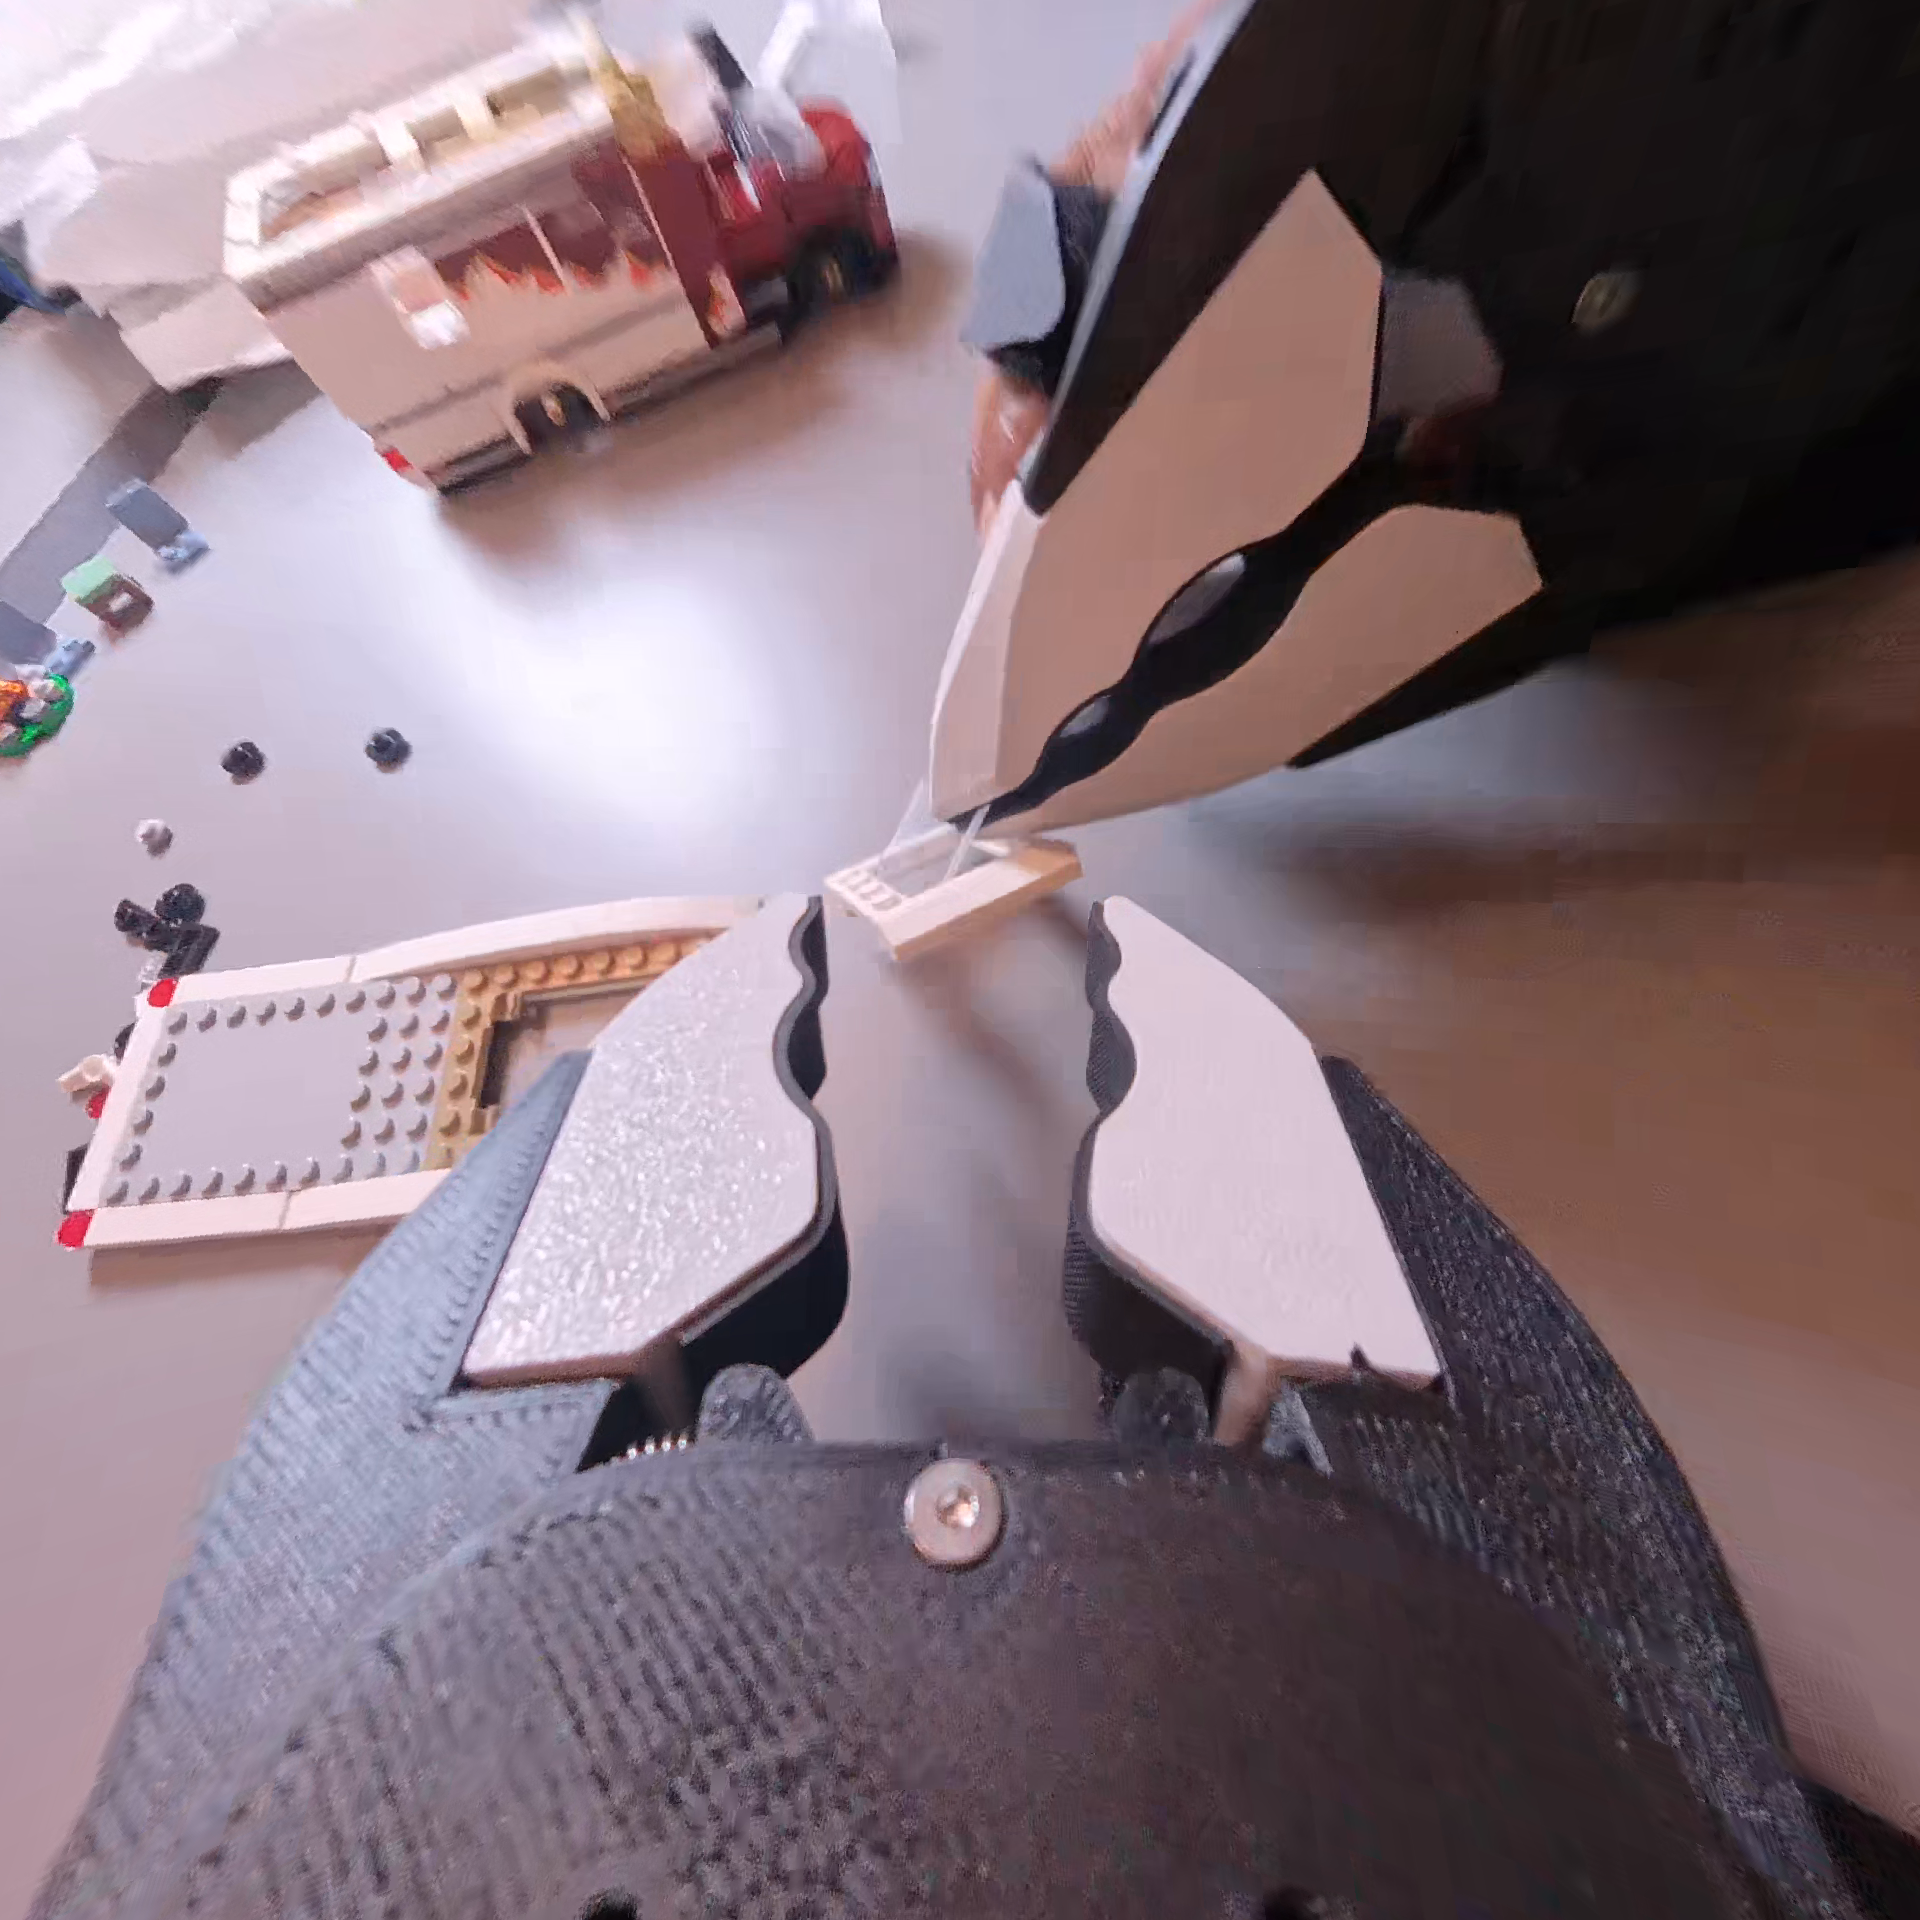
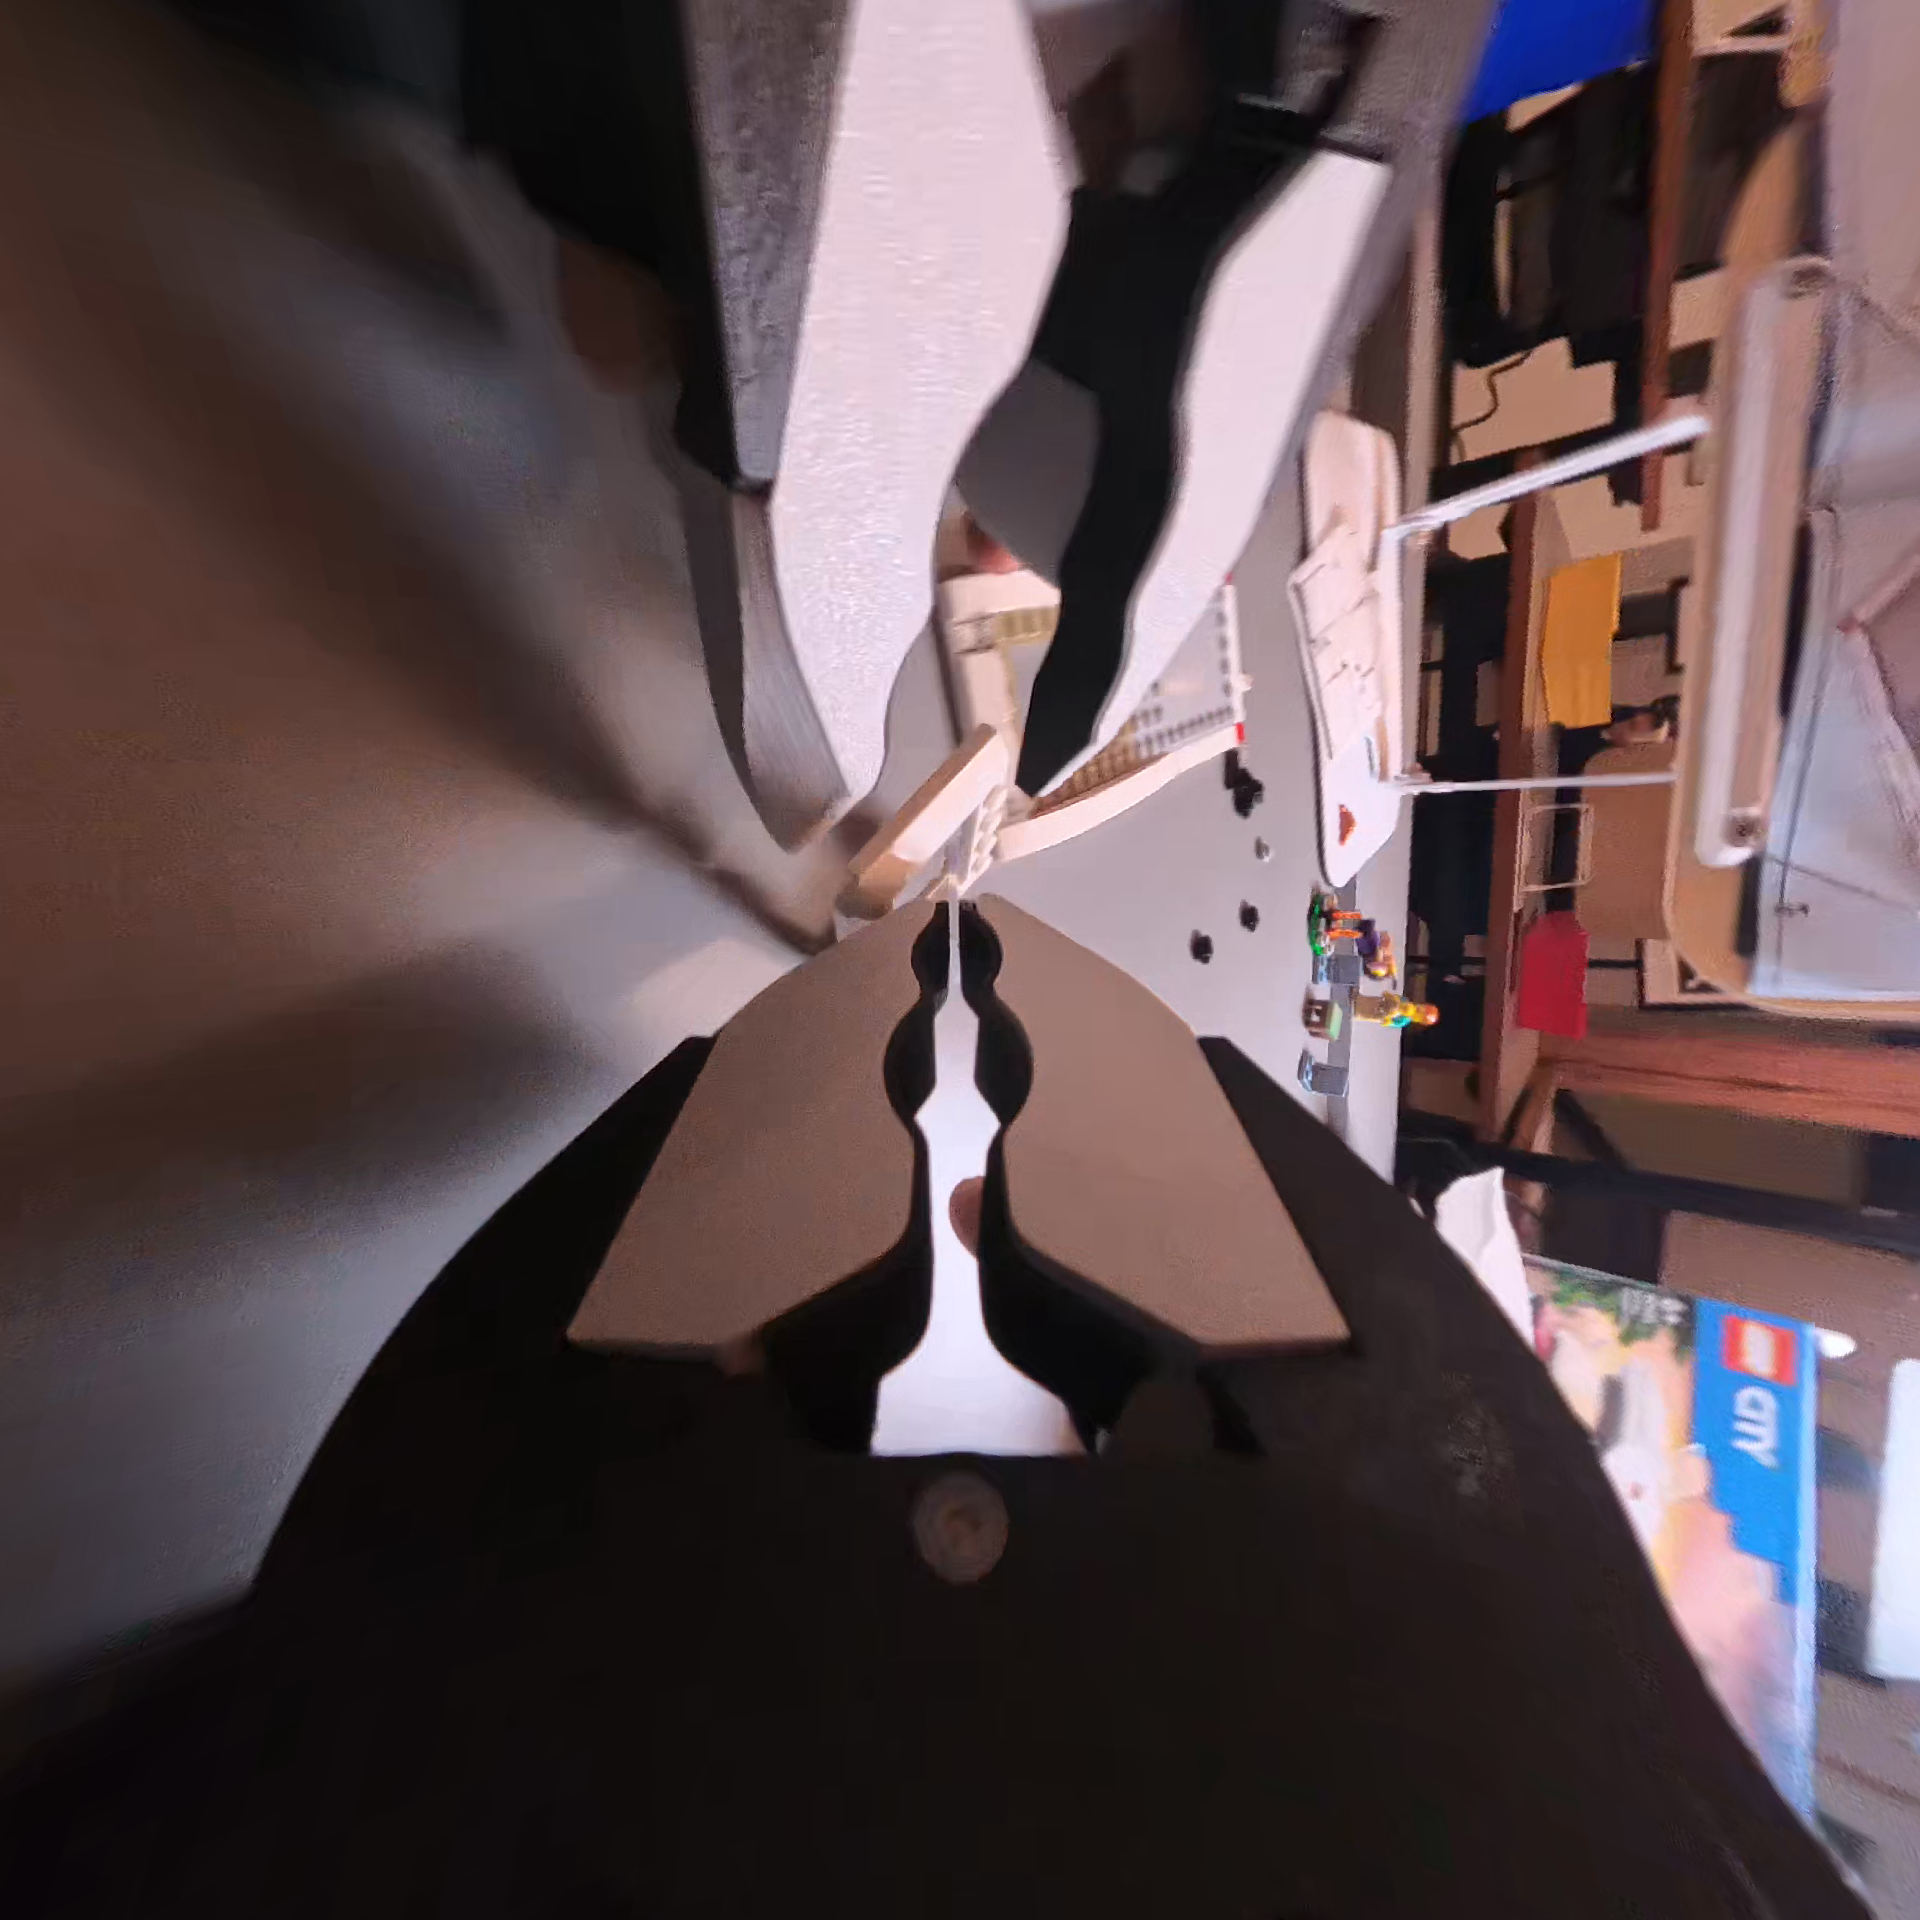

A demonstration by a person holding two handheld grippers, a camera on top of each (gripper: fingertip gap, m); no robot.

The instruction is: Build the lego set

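Left gripper is standing with its jaws wide apart, nothing between the pads, hovering low over the grey table. Its fingertips are pointing at a small tan window frame lying just ahead of them on the tabletop; the frame is beyond the pads, not between them.

Right gripper is reaching in from the upper right of the left wrist view, jaws drawn together to a narrow slit. They are pinching a thin clear pane by its upper edge; the pane is slanting down into the frame's opening. Judgement: the edge pinch is leaving the pane's lower edge free to meet the frame, and the wide left jaws are placed as if to brace the frame from the sides. Whether the pane is already seated in the frame cannot be told.

Right wrist view is showing the same pane edge-on as a pale sliver between the pads, with the frame just past the tips.

To the left, near the left gripper, a flat brick-built plate is lying, grey studded middle with tan and cream border, red corners. Farther back a cream and red toy truck is standing, blurred. Small black round pieces and little figures are lying scattered well apart from both grippers. A toy set box is showing at the table edge in the right wrist view
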